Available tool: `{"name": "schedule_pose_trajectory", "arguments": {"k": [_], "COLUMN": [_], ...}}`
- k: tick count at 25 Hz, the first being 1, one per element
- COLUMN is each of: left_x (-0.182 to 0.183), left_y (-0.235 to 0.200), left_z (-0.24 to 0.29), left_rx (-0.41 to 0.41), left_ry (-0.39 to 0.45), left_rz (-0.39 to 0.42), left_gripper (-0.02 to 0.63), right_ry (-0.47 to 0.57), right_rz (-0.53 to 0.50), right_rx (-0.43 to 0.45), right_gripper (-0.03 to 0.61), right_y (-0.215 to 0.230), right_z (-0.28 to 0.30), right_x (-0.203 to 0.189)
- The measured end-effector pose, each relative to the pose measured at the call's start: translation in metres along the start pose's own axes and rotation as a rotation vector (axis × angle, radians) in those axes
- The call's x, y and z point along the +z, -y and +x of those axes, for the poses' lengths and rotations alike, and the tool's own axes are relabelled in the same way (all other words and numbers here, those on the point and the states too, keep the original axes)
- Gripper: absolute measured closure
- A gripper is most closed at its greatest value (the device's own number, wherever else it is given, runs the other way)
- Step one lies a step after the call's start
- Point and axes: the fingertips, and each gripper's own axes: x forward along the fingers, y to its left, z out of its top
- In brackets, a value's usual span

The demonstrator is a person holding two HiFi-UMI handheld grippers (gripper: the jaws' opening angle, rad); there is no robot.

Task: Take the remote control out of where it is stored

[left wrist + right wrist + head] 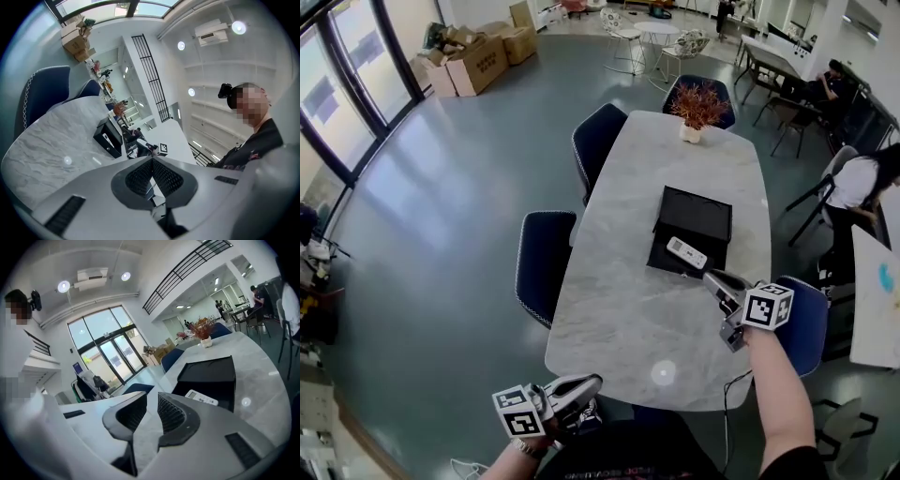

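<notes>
A white remote control (686, 253) lies on the near part of a black box (696, 212) in the middle of the marble table (619, 309). My right gripper (712, 278) hovers just off the remote's near right end, its jaws a little apart and nothing between them. In the right gripper view the remote (201, 397) rests on the box (208, 369) just beyond the right gripper (152, 397). My left gripper (595, 382) hangs low at the table's near edge, jaws shut and empty. In the left gripper view its pads (152, 159) meet, with the box (104, 133) far off.
Dark blue chairs (546, 262) (598, 141) stand along the table's left side, another (802, 323) under my right arm. A potted plant (697, 108) sits at the far end. A person (862, 187) bends at the right. Cardboard boxes (478, 61) lie at the far left.
</notes>
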Motion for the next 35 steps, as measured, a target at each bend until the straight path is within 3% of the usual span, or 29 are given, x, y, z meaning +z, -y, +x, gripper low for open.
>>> {"name": "schedule_pose_trajectory", "arguments": {"k": [3,8,15,22,35], "left_x": [0.003,0.004,0.000,-0.010,-0.022], "left_y": [-0.005,-0.017,-0.028,-0.037,-0.043], "left_z": [0.005,0.013,0.018,0.030,0.033], "left_rx": [0.039,0.097,0.154,0.169,0.185], "left_ry": [0.018,0.047,0.071,0.082,0.081], "left_rz": [-0.008,-0.023,-0.060,-0.092,-0.124], "left_gripper": [0.609,0.607,0.609,0.609,0.607], "right_ry": [-0.147,-0.361,-0.622,-0.758,-0.872], "right_rz": [-0.092,-0.229,-0.433,-0.462,-0.481], "right_rx": [-0.101,-0.194,-0.246,-0.205,-0.200], "right_gripper": [0.509,0.468,0.448,0.431,0.425], "right_y": [0.043,0.113,0.156,0.170,0.181], "right_z": [0.025,0.060,0.091,0.105,0.123], "right_x": [0.007,0.005,-0.009,-0.025,-0.036]}}
